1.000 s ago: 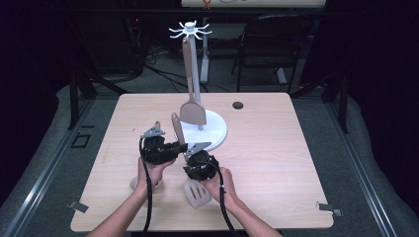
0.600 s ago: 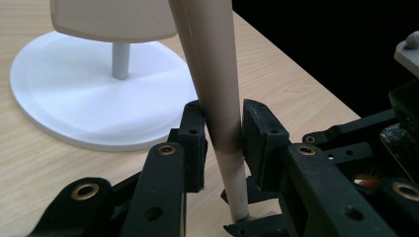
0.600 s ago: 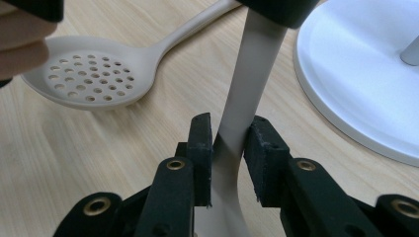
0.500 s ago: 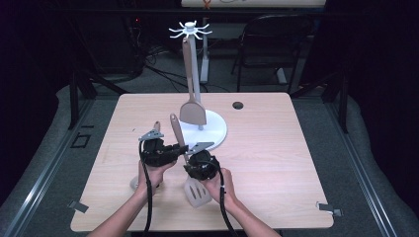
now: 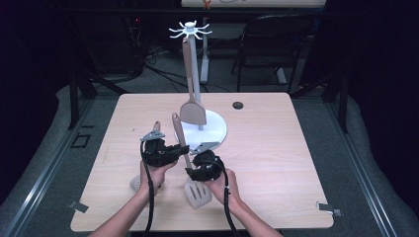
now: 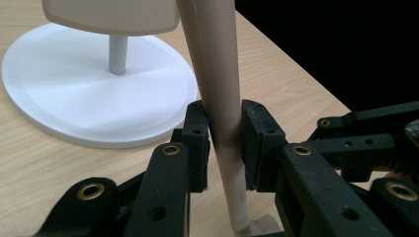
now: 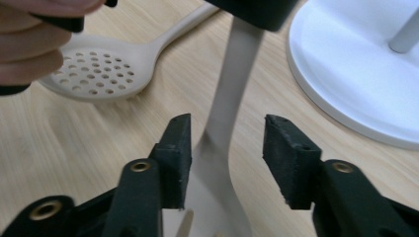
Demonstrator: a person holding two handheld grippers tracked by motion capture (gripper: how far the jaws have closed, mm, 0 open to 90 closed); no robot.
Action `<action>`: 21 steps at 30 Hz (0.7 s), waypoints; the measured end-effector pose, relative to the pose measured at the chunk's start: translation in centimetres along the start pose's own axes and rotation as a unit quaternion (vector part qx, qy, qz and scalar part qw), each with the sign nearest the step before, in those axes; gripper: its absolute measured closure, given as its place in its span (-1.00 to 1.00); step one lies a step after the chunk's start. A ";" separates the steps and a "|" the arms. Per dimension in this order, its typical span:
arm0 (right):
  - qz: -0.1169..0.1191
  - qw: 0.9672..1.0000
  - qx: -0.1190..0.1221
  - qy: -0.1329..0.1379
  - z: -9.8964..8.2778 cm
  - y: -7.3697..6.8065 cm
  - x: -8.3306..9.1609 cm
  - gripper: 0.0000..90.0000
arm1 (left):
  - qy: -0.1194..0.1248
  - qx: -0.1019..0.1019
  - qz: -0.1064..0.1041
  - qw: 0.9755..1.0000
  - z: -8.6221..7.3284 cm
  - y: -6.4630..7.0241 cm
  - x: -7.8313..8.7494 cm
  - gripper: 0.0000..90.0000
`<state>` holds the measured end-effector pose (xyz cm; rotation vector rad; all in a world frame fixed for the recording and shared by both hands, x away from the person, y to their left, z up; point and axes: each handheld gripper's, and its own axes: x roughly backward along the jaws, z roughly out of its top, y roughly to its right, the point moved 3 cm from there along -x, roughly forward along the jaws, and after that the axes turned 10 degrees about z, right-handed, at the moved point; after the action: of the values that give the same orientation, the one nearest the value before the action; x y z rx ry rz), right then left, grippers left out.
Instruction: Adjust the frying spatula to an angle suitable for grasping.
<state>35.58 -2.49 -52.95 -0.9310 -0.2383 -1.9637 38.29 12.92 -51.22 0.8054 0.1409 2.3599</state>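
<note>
slotted spatula (image 6: 222, 98) handle top cut off

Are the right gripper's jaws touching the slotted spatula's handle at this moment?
Apart. The right gripper view shows the right gripper with its jaws just opened, gaps on both sides of the slotted spatula handle.

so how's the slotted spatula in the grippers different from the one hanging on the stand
The slotted spatula has slots in its blade; the hanging spatula has a solid blade. The slotted one is held off its hook, handle clamped by the left gripper, with the right gripper open around its neck; the hanging one dangles from the top of the white stand, blade down. Both are beige with long handles.
</note>
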 end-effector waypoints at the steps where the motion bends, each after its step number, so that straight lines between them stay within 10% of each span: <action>1: 0.000 1.000 -0.002 0.002 -0.2 0.0 0.3 0.14 | -0.001 -0.001 0.001 1.000 0.0 0.0 0.0 0.64; 21: -0.044 0.998 -0.030 -0.040 -8.0 3.7 8.0 -0.69 | 0.004 -0.015 0.007 1.000 0.2 0.6 0.2 0.64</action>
<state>32.14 -13.83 -53.66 -1.0545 -0.2720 -2.0267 37.99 12.55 -50.78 0.7847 0.1035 2.3725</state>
